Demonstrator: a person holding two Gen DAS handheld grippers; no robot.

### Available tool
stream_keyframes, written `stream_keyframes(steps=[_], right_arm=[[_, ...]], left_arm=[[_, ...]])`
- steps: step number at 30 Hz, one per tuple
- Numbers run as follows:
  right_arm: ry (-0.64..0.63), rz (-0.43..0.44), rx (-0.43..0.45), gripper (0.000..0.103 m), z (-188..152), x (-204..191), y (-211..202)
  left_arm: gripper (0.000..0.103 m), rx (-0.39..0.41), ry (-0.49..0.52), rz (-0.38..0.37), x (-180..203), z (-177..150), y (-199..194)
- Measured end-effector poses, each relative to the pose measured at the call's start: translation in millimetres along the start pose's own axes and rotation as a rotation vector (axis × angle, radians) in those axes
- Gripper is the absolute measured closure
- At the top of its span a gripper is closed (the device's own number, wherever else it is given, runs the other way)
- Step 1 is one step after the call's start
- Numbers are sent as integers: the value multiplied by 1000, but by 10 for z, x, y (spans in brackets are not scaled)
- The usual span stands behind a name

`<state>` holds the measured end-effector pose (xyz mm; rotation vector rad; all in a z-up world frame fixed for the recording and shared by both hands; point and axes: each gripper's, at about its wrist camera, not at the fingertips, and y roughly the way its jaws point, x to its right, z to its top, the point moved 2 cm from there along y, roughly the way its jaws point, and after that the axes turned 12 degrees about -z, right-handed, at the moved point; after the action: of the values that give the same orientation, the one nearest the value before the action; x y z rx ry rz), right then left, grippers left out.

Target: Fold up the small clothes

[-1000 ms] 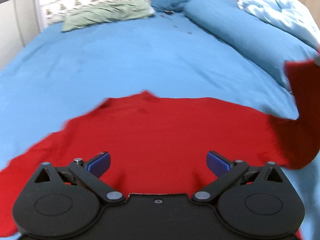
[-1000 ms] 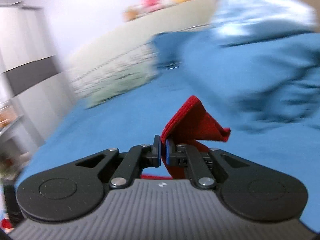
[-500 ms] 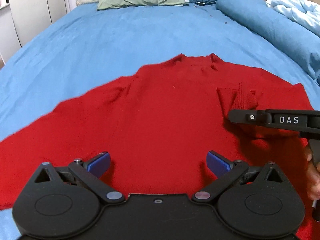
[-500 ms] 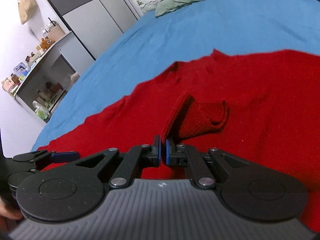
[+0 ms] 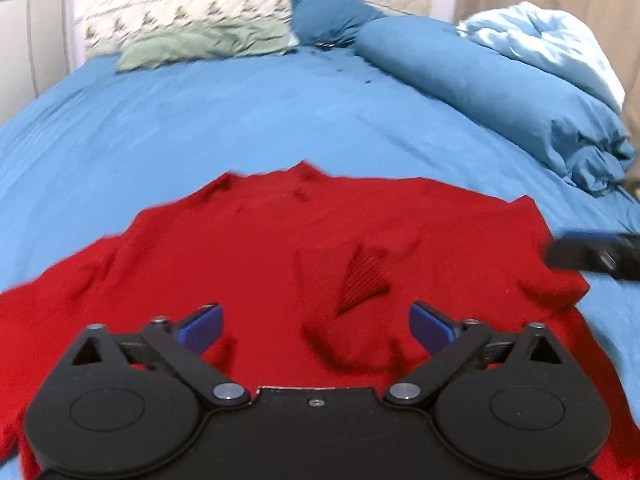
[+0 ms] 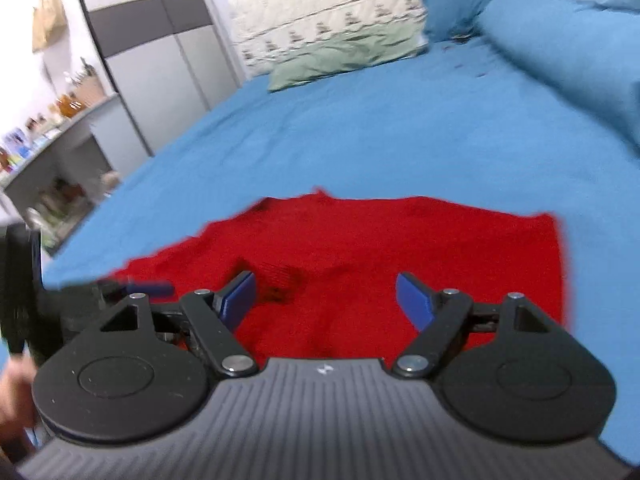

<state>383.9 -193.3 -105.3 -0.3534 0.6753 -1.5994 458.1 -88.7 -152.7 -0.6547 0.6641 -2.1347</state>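
Note:
A red sweater [image 5: 280, 248] lies spread flat on the blue bed sheet [image 5: 200, 128]. Its right sleeve is folded inward, and the ribbed cuff [image 5: 364, 280] rests on the body. My left gripper [image 5: 316, 318] hovers over the sweater's near hem; its jaws stand wide, closing slightly, and grip nothing. In the right wrist view the sweater [image 6: 380, 248] lies below my right gripper [image 6: 326, 286], whose jaws are opening with nothing between the pads. The released cuff [image 6: 280, 276] lies just beyond its left finger. One finger of the right gripper [image 5: 592, 254] shows blurred at the sweater's right edge.
A rolled blue duvet [image 5: 500, 92] and a light blue blanket [image 5: 540, 36] line the bed's right side. A green pillow [image 5: 208, 42] lies by the cream headboard. A wardrobe [image 6: 152, 60] and a cluttered shelf [image 6: 52, 128] stand left of the bed.
My right gripper carried the sleeve cuff onto the sweater's body, let it go and pulled back to the right. The cuff now lies loose there. The left gripper stays open over the near hem.

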Motion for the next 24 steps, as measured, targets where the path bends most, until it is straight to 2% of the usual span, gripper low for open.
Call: stream_keyframes(steps=[1,2,3,4,5,7,11,12,14,19,23,24], right_arm=[[-2,-11,-6,10,-38,79,-48],[1,-23,-13,10,-109,188,-106],[6,-36,-17,10,-164,268,-149],[13,-52,-20,10,-232,342,-178],[22,-64,-23,10,-278,416,-207],[43,-86,-30,10,-356,566,-238],[95,-120,-46,10,-537,887,-317],[108,-127,-52,10,-575,944,-316],[120,-146,-59,10,-656,1014,-309],[78,-190,-72,10,-719,985,-219],[43,-201,-74,10,-758,926,-166],[38,-204,-74,10,-766,921,-165]], left_arm=[[22,-7,8,4,26,34,88],[43,-21,5,15,29,60,181],[55,-37,-9,28,3,78,261],[73,-45,-27,31,-46,60,283],[81,-42,-58,25,-107,54,308],[86,1,-109,27,-225,40,253],[86,53,-203,40,-451,-66,85],[84,57,-222,18,-502,-103,65],[73,44,-238,-16,-564,-162,83],[64,88,-256,-50,-541,-176,97],[65,117,-282,-46,-515,-191,72],[70,114,-273,-30,-505,-193,87]])
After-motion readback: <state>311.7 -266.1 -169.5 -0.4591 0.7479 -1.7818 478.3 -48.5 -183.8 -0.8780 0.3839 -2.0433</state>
